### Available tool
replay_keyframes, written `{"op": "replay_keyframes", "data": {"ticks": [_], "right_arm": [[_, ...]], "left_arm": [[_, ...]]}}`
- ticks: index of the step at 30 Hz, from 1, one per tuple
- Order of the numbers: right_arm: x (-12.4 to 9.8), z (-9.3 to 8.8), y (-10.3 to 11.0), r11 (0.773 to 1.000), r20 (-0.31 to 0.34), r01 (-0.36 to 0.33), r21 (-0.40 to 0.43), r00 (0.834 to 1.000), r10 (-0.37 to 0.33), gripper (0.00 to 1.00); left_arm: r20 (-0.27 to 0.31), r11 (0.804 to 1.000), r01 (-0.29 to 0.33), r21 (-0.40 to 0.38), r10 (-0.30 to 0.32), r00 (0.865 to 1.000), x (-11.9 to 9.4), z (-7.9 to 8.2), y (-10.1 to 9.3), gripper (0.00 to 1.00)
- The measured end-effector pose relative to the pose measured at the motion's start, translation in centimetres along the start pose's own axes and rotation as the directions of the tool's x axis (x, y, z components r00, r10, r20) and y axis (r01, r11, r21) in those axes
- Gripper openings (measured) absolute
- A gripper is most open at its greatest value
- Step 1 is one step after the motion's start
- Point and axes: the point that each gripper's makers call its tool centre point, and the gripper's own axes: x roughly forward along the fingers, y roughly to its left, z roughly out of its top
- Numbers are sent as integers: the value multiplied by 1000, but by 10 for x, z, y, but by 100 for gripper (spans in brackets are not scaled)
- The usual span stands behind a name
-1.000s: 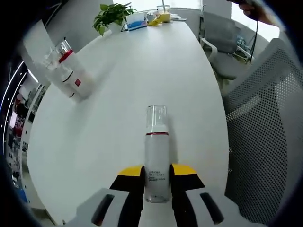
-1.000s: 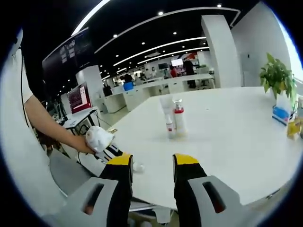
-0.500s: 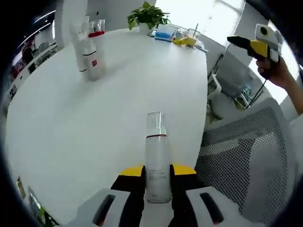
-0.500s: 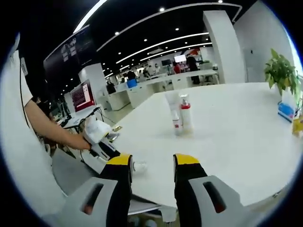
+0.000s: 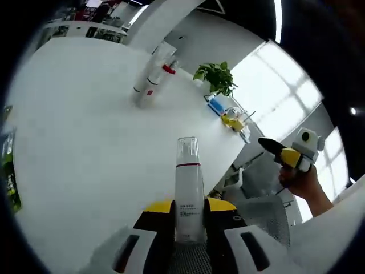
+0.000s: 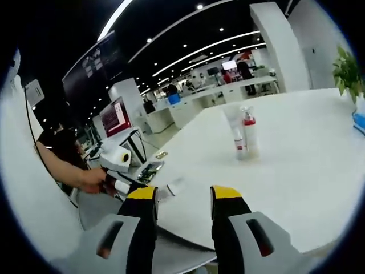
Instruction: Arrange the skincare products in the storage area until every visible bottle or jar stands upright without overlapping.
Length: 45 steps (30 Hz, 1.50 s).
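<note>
A white bottle (image 5: 189, 191) with a clear cap and a red ring lies along my left gripper (image 5: 189, 212), which is shut on its lower body. It is held above the white table (image 5: 80, 148). Two more white bottles (image 5: 151, 85), one with a red collar, stand close together far across the table. In the right gripper view the same pair (image 6: 244, 135) stands upright mid-table. My right gripper (image 6: 183, 197) is open and holds nothing, near the table edge. Beyond it, the held bottle (image 6: 175, 186) points sideways from the left gripper (image 6: 117, 161) in a person's hand (image 6: 90, 180).
A potted plant (image 5: 215, 77), a blue box (image 5: 217, 105) and yellow items (image 5: 231, 121) sit at the table's far end. The right gripper (image 5: 291, 153) in a hand hovers off the table's side. Office desks and a red screen (image 6: 116, 116) lie behind.
The left gripper has swung and rolled with the bottle still in its jaws, so its view turned towards the window. In the right view the left gripper has shifted and the bottle now reaches over the table edge.
</note>
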Motion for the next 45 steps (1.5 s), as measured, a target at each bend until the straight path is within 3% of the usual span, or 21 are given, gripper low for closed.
{"op": "replay_keyframes", "data": {"ticks": [5, 9, 16, 21, 22, 24, 31, 33, 35, 40, 45], "right_arm": [[17, 9, 14, 997, 39, -40, 61, 999, 38, 37], [36, 2, 34, 993, 10, -88, 79, 996, 88, 38], [67, -10, 65, 977, -36, -171, 128, 984, 176, 37], [90, -14, 89, 962, -59, -235, 140, 968, 245, 37], [95, -19, 93, 962, -98, -244, 120, 962, 256, 38], [105, -19, 100, 957, -94, -257, 135, 958, 270, 38], [120, -26, 108, 940, -47, -258, 224, 960, 275, 36], [120, -32, 110, 925, -50, -265, 271, 956, 289, 35], [119, -36, 112, 927, -56, -258, 272, 957, 283, 33], [115, -33, 113, 941, -51, -235, 243, 966, 254, 32], [115, -34, 110, 936, -42, -198, 290, 975, 219, 32]], "left_arm": [[86, 997, 60, -51, -55, 995, -13, 2, -19, 20], [158, 991, 101, -82, -87, 984, -25, 6, -25, 20], [234, 990, 94, -103, -68, 970, -47, 5, -17, 20], [304, 987, 94, -128, -52, 951, -65, 6, -12, 20], [322, 988, 90, -128, -45, 946, -69, 8, -10, 20], [360, 985, 97, -141, -40, 932, -76, 16, -9, 20], [389, 993, 82, -88, -41, 920, -89, 17, -12, 20], [391, 994, 81, -80, -43, 919, -89, 17, -11, 20], [389, 995, 77, -64, -46, 920, -89, 16, -11, 20], [360, 999, 49, 18, -52, 931, -85, 11, -17, 20], [314, 995, 50, 87, -75, 946, -79, 2, -25, 20]]}}
